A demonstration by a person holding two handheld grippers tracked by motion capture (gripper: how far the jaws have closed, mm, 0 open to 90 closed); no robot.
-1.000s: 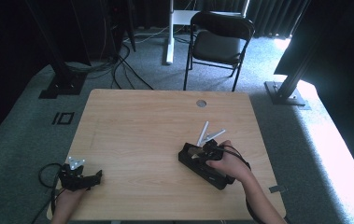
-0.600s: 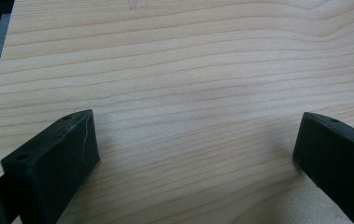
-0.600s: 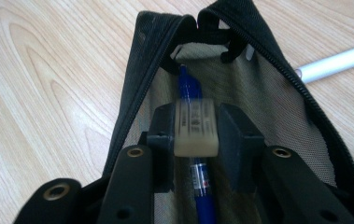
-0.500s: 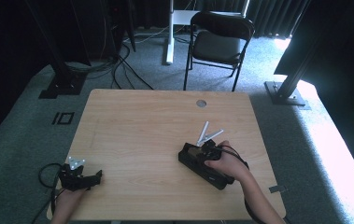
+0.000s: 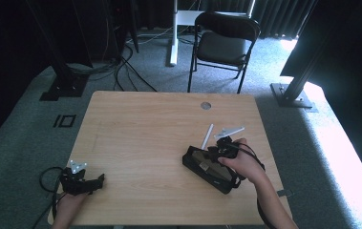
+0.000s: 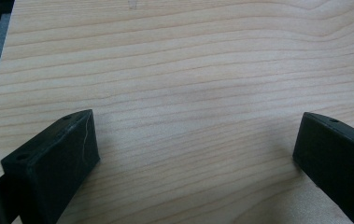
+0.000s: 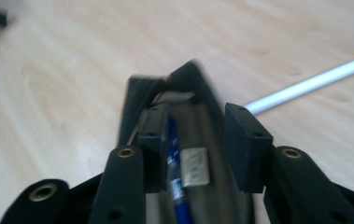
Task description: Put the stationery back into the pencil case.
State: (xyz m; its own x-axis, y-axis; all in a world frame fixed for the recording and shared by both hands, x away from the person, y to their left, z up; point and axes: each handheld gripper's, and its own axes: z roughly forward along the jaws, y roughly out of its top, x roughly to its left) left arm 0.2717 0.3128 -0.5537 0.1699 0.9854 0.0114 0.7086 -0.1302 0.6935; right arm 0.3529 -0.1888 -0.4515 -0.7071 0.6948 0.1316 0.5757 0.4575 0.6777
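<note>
One pale wooden worktop with rounded corners point(image 5: 145, 129) carries everything, with one round grommet hole point(image 5: 206, 105) near its far edge. Beyond that far edge stands one black folding chair point(image 5: 224, 45) on the grey carpet. On the worktop, toward its right edge and nearer the person's edge, lies one long black open pencil case point(image 5: 206, 168), set at a slant. In the right gripper view one blue pen point(image 7: 174, 186) and one small white label point(image 7: 194, 173) lie inside it. Two white sticks lie on the wood just past the case's far end: one white stick point(image 5: 207, 136) pointing at the far edge and a second white stick point(image 5: 229, 132) beside it, toward the right edge. The right gripper point(image 5: 219, 151) hangs over the case's far end; its fingers point(image 7: 248, 140) have just been opening and stand apart on either side of the case's inside, pressing nothing. The left gripper point(image 5: 80, 181) rests at the near left corner, its fingers point(image 6: 55, 158) wide open over bare wood.
</note>
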